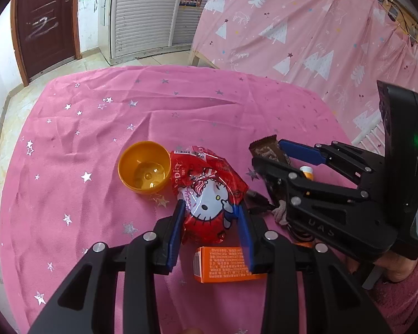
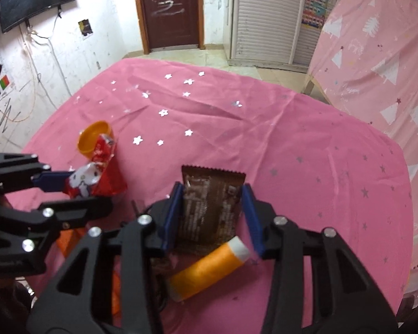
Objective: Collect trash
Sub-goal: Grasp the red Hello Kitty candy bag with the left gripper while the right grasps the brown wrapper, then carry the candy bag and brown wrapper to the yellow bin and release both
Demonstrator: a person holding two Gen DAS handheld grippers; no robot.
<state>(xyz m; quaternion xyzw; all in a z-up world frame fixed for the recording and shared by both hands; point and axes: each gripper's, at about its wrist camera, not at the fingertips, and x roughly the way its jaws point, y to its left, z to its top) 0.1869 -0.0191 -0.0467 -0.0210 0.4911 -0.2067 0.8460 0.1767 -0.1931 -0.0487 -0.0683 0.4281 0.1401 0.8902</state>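
Left claw (image 1: pixel 210 222) pinches the crinkly red cartoon-cat foil wrapper (image 1: pixel 209 194) mid-tabletop beside a yellow plastic cup (image 1: pixel 143 171); the slick foil could slip free. Right claw (image 2: pixel 213 215) is nearly closed around the brown serrated-edge wrapper (image 2: pixel 209 206) near the close edge, an orange thread spool (image 2: pixel 206 270) below; pink star-print cloth (image 2: pixel 292 139) covers the tabletop.

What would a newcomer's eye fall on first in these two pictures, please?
Most likely the red cartoon-cat wrapper, bright against the pink starred tablecloth and pinched in the left tool at the middle of the table. Beside it lies an open yellow capsule half. To the right, the right tool straddles a brown serrated wrapper, with an orange thread spool lying just in front.
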